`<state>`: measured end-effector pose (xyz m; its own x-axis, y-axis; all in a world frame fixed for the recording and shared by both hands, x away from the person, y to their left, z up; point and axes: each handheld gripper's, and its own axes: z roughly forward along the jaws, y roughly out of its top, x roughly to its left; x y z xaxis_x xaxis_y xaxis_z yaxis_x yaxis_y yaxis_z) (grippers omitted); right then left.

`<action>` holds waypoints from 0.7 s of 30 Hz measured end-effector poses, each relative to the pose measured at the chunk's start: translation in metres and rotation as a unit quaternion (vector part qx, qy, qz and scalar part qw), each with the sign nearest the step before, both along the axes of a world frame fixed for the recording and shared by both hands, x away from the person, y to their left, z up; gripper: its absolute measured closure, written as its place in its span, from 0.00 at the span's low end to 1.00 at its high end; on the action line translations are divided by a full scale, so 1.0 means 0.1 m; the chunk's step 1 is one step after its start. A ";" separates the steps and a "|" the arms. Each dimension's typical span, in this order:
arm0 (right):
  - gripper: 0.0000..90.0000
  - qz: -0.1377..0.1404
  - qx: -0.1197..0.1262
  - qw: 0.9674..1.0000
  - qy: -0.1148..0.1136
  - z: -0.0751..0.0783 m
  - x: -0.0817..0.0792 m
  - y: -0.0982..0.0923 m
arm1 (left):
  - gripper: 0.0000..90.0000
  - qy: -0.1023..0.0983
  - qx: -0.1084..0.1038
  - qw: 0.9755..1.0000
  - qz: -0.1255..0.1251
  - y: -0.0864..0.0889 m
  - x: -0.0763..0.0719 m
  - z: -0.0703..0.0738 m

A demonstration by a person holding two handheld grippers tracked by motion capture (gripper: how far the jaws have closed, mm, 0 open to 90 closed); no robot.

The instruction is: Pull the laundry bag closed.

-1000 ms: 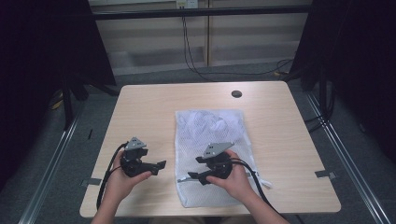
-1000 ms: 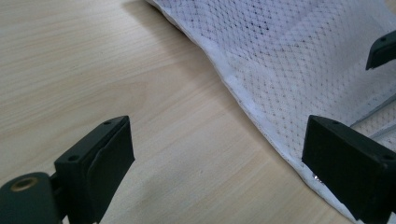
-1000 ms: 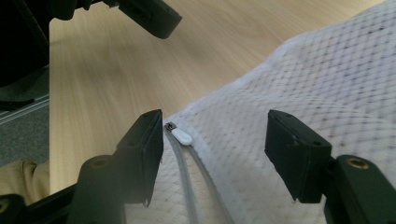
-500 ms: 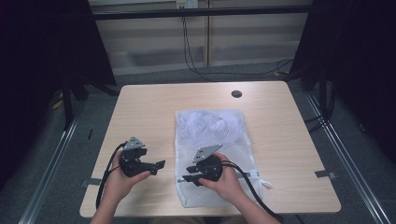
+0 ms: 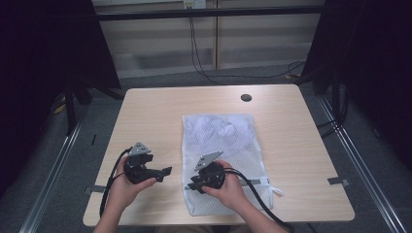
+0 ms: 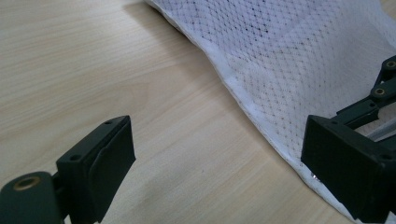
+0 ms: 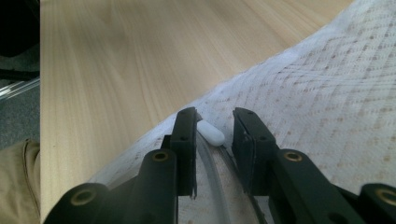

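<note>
Lying flat on the light wooden worktop (image 5: 155,116): a white mesh laundry bag (image 5: 223,145), right of centre, reaching the near edge. Over its left edge near the front, the right tongs (image 7: 214,133), jaws just closing, narrowed around a small white zipper pull (image 7: 211,134), not plainly pinching it. Just left of the bag, above bare wood, the left tongs (image 6: 219,158), spread wide, holding nothing
</note>
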<state>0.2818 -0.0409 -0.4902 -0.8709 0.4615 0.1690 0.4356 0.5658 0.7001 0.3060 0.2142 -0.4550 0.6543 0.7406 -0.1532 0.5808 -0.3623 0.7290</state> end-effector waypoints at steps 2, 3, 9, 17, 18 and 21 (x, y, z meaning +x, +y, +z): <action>0.81 0.002 -0.002 1.000 -0.001 -0.01 0.01 0.01 | 0.10 0.000 0.000 1.000 0.000 0.00 0.00 0.00; 0.81 0.003 0.000 1.000 0.001 -0.01 0.01 0.02 | 0.10 0.000 0.001 1.000 0.002 0.00 0.00 0.00; 0.82 0.006 -0.003 1.000 0.005 -0.05 0.02 0.05 | 0.10 0.001 0.001 1.000 0.002 0.00 0.00 -0.01; 0.76 0.003 -0.007 1.000 0.013 -0.07 0.02 0.09 | 0.11 0.001 0.000 1.000 0.002 0.01 0.01 -0.01; 0.76 0.003 -0.007 1.000 0.013 -0.07 0.02 0.09 | 0.11 0.001 0.000 1.000 0.001 0.01 0.01 -0.01; 0.81 0.006 -0.009 1.000 0.010 -0.07 0.03 0.10 | 0.11 0.003 -0.001 1.000 0.001 0.00 0.01 -0.01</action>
